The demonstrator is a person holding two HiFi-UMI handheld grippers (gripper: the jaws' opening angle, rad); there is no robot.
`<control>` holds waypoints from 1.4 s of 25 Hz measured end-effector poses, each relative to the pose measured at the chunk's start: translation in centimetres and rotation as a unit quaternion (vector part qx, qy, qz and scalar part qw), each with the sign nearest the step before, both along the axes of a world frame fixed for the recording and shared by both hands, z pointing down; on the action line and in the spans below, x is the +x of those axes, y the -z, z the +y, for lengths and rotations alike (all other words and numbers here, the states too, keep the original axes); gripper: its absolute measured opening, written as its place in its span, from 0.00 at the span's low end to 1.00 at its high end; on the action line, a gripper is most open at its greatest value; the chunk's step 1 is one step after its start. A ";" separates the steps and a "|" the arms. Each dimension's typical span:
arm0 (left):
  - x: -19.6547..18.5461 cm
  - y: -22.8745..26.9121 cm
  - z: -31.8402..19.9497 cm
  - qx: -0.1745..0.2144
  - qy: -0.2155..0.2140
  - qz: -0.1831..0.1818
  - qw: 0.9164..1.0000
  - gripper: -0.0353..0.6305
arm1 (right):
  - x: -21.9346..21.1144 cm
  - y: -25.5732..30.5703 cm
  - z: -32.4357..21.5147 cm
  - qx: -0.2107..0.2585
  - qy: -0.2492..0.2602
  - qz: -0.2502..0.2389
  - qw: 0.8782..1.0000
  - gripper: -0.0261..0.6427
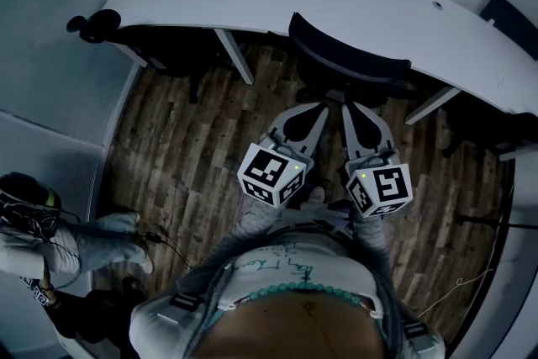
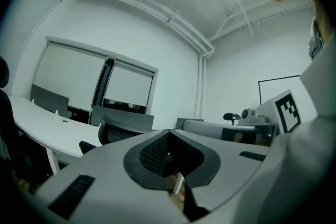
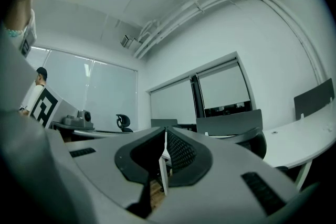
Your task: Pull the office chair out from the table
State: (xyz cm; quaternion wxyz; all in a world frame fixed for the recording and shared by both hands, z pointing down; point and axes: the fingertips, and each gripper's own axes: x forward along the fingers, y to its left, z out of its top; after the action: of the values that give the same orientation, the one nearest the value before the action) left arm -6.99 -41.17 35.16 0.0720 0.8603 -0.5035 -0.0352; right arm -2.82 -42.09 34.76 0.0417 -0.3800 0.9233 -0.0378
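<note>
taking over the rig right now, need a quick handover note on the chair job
Left gripper: jaws shut, nothing between them, pointing level toward the chair.
Right gripper: also shut and empty, close beside the left one.
Office chair: tucked in at the white table, backrest facing you, just ahead of both gripper tips. Neither gripper holds it.
Done: nothing on the chair itself.
Left: probably open the jaws, take hold of the backrest, and pull the chair out over the wood floor.
</note>
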 end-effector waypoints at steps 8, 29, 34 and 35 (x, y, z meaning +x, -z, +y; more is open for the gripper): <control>0.1 -1.9 -1.6 -0.024 0.009 0.001 1.000 0.07 | 0.0 -1.6 -1.4 -0.017 0.015 -0.006 1.000 0.07; -1.3 -2.1 -8.7 -0.048 -0.117 0.012 0.992 0.07 | -1.0 -2.9 -6.9 -0.048 -0.111 -0.009 0.993 0.07; -1.3 -2.4 -9.7 -0.055 -0.150 0.011 0.987 0.07 | -1.4 -3.0 -7.8 -0.051 -0.140 -0.006 0.989 0.07; -1.5 -2.4 -9.8 -0.055 -0.156 0.010 0.986 0.07 | -1.6 -3.1 -7.9 -0.053 -0.144 -0.005 0.988 0.07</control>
State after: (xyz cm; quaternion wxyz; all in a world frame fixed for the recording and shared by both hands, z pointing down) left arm -8.45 -51.01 37.59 0.1292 0.9225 -0.3637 -0.0042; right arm -4.41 -50.02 37.87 0.0312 -0.5106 0.8553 -0.0817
